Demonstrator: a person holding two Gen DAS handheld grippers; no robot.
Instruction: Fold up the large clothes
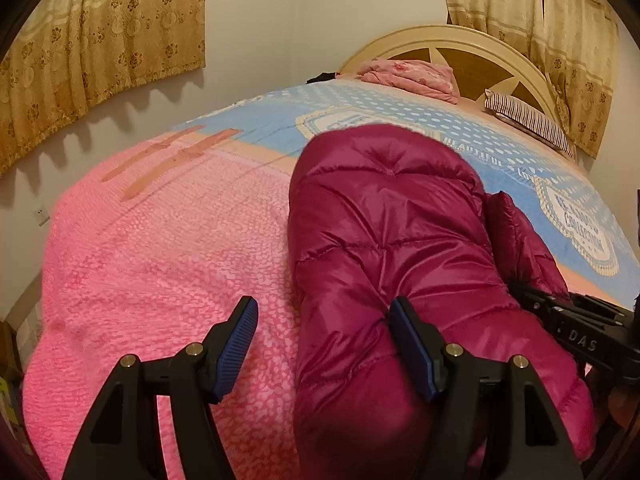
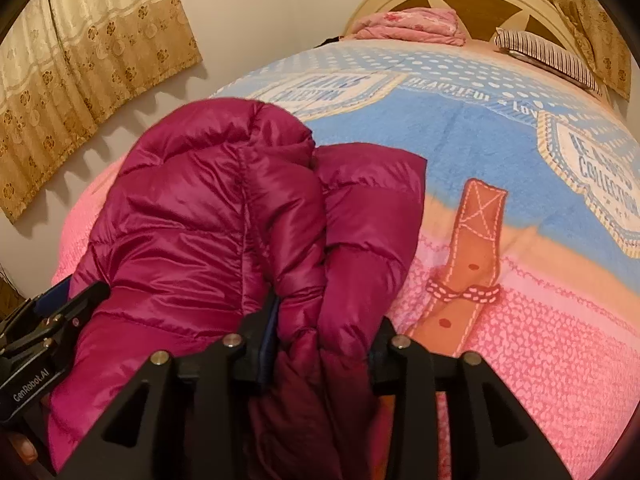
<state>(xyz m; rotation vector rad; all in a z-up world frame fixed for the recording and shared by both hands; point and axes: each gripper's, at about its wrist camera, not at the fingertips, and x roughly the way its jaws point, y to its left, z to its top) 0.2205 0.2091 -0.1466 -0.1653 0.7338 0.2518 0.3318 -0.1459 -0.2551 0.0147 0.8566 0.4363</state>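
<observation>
Magenta quilted down jacket (image 1: 384, 240), folded lengthwise, is laid on the pink-and-blue bed blanket (image 1: 160, 240). Left gripper (image 1: 324, 344) is held wide open at its near edge, nothing gripped. Right gripper (image 2: 320, 344) is closed on a bunched jacket fold.

The down jacket (image 1: 384, 240) lies on the bed's blanket (image 1: 160, 260), near the foot end. Behind it, against the headboard (image 1: 460, 46), a folded quilt (image 1: 412, 76) lies left of a pillow (image 1: 528, 118).

Warm, dim indoor light from above – curtains (image 1: 100, 52) cast scalloped shadows on the wall; fisheye bends the edges, dark vignetted corners, soft sheen on the jacket (image 2: 192, 216).
</observation>
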